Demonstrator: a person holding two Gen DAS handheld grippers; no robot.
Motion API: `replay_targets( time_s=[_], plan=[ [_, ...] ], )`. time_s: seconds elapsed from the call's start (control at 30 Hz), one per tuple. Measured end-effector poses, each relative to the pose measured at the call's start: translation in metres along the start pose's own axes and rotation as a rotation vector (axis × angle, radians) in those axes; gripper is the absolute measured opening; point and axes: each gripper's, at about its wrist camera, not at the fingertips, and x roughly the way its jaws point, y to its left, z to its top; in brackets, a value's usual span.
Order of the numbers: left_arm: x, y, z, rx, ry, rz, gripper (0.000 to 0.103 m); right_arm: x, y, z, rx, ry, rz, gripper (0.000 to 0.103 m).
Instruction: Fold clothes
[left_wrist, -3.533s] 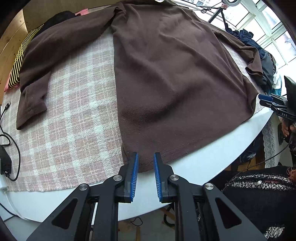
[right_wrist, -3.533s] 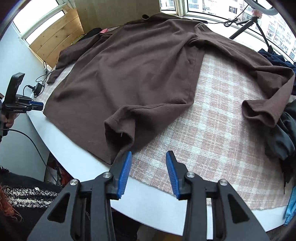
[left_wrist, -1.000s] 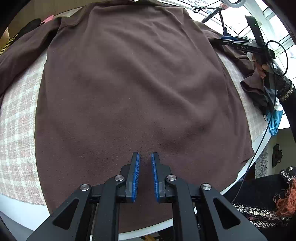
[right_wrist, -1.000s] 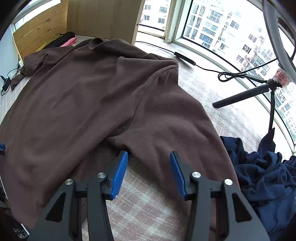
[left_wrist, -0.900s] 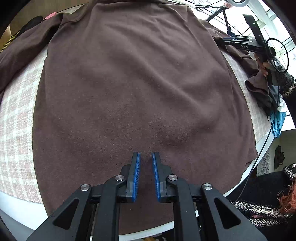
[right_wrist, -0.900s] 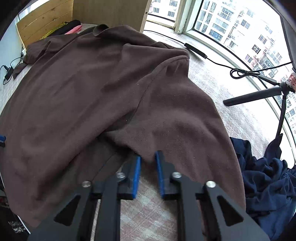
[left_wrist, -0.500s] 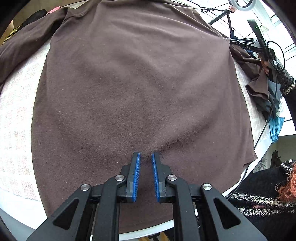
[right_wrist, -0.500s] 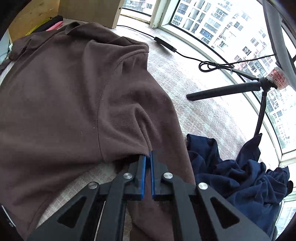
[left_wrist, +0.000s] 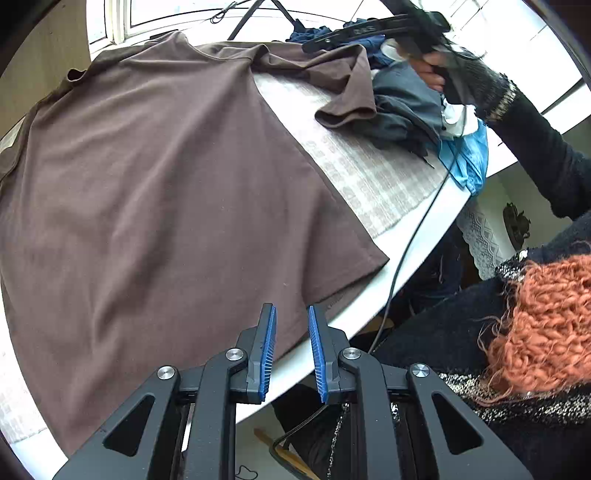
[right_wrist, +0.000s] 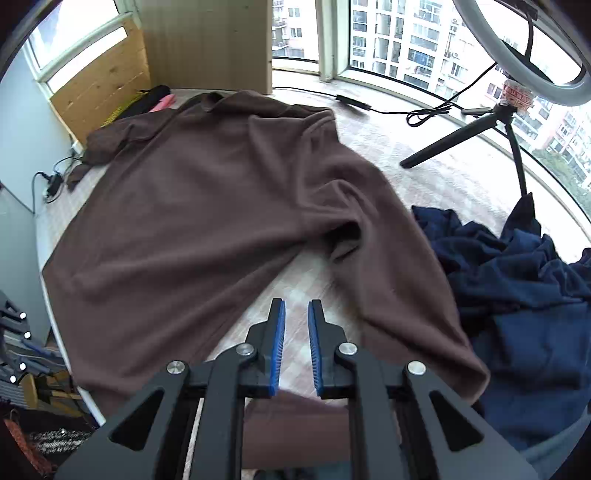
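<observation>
Your shirt (left_wrist: 155, 192) lies spread, unfolded; both hand-held grippers, left (left_wrist: 291, 350) and right (right_wrist: 295, 343), are slightly open, empty.

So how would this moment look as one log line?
brown shirt: flat on table | left gripper: open, empty | right gripper: open, empty, beside sleeve

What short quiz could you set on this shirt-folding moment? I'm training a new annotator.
1. True or false: the left gripper is clamped on the brown long-sleeved shirt.
2. What lies beside the sleeve near the right gripper? A) heap of dark navy clothes B) red towel C) white plate
3. Fill in: the shirt is spread on a pink-and-white checked ____.
Key: 1 false, jaws open and empty; 2 A; 3 tablecloth.
</observation>
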Motion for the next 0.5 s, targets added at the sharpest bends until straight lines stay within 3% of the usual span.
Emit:
replay_targets(
  time_s=[0.17, 0.27, 0.37, 0.5],
  plan=[
    [-0.002, 0.03, -0.04, -0.091, 0.012, 0.06, 0.017, -0.006, 0.108, -0.118, -0.048, 0.048, 0.174, 0.013],
    [-0.012, 0.056, -0.066, -0.161, -0.006, 0.107, 0.017, 0.009, 0.159, -0.155, -0.124, 0.074, 0.158, 0.015],
    [-0.021, 0.086, -0.091, -0.238, -0.021, 0.141, 0.016, 0.02, 0.18, -0.163, -0.164, 0.074, 0.098, 0.026],
    [-0.025, 0.117, -0.116, -0.318, -0.036, 0.176, 0.018, 0.037, 0.193, -0.164, -0.192, 0.081, 0.04, 0.028]
  ],
)
